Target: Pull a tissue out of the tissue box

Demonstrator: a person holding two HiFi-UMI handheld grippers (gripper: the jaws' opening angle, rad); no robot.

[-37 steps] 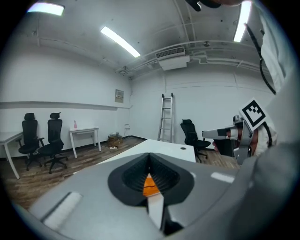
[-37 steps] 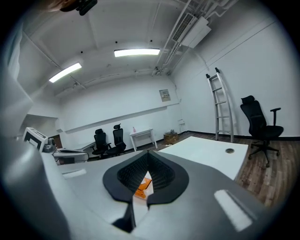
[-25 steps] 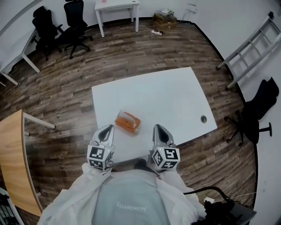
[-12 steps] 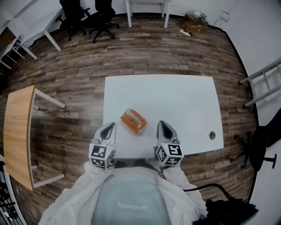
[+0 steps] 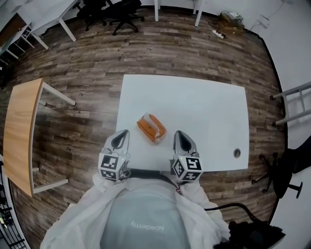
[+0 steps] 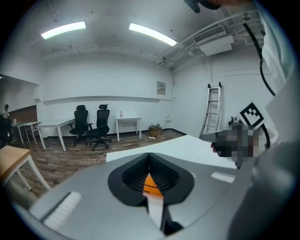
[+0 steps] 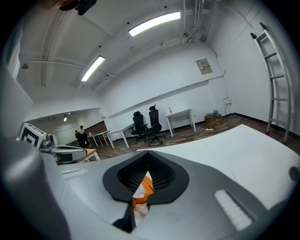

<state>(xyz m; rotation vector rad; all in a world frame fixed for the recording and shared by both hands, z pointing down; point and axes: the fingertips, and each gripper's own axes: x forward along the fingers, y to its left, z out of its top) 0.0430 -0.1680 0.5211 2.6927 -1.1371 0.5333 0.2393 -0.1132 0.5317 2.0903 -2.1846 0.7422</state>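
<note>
An orange tissue box (image 5: 151, 127) with a white tissue showing at its top slot lies on the white table (image 5: 194, 104), near the front edge. My left gripper (image 5: 122, 132) hovers by the table's front left corner, left of the box, jaws shut and empty. My right gripper (image 5: 179, 133) is to the right of the box, also shut with nothing held. Neither touches the box. In the left gripper view the box (image 6: 150, 183) shows through the gap behind the closed tips (image 6: 150, 154); the right gripper view shows the box (image 7: 143, 187) the same way.
A wooden side table (image 5: 19, 126) stands at the left. Black office chairs (image 5: 121, 7) and white desks are at the back. A ladder (image 5: 291, 97) and a dark chair (image 5: 286, 168) are on the right. A round grommet (image 5: 236, 152) sits in the table's front right corner.
The head view has swung, so the table now looks squarer. Both grippers stay shut by the front edge, the right one slightly lower. The box has not moved on the table.
</note>
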